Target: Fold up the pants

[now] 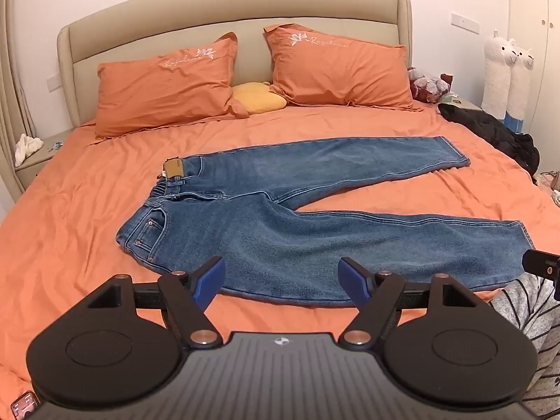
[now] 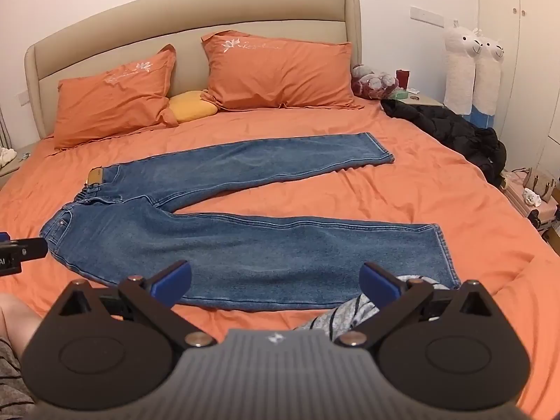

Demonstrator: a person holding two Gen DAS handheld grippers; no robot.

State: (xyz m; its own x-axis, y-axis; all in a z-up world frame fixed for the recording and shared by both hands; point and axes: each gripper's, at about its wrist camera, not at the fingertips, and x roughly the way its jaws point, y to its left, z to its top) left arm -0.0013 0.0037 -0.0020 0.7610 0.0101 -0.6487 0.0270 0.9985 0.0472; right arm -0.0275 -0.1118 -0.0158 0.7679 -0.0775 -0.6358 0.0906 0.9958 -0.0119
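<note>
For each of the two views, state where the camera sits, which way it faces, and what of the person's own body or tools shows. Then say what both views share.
Left wrist: sits behind the open left tool, facing down the bed towards the headboard; striped clothing at right.
Right wrist: behind the open right tool, same heading; bare skin at lower left.
Shared: the jeans spread unfolded on the orange bedding, two pillows, neither tool touching them.

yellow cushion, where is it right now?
The yellow cushion lies at the head of the bed, wedged in the gap between the two orange pillows, against the beige headboard; both wrist views show it, left of centre.
</note>
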